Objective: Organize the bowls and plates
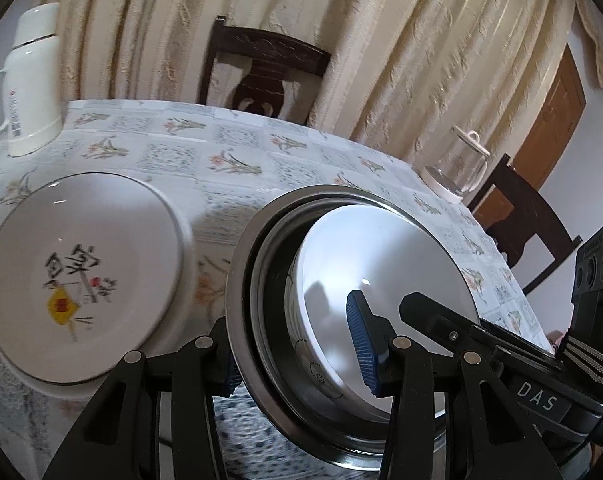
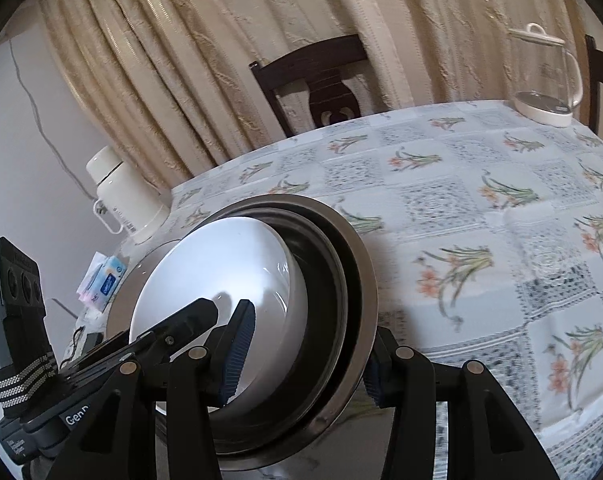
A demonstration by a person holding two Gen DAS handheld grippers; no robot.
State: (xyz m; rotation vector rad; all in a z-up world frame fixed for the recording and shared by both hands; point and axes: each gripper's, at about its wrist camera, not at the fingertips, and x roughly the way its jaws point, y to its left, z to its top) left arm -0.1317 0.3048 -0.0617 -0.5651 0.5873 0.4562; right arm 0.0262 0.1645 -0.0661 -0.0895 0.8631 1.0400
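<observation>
Each black gripper (image 1: 301, 364) (image 2: 301, 364) has blue ribbed pads (image 1: 361, 348), silver pivot screws.

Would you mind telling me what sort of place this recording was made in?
Most likely a home dining room: a table under a floral tablecloth, dark carved wooden chairs drawn up to it, heavy cream curtains behind, and a white thermos and glass kettle standing on it.

— What sits between the pads of the left hand-held gripper (image 1: 297, 350)?
— A steel bowl (image 1: 245, 312), tilted, its rim clamped there, with a white bowl (image 1: 385, 264) nested inside.
— And left of that hand-held gripper?
— A white plate (image 1: 81, 276), dark-rimmed, with black characters and a yellow diamond, stacked on another plate on the counter (image 1: 253, 168).
</observation>
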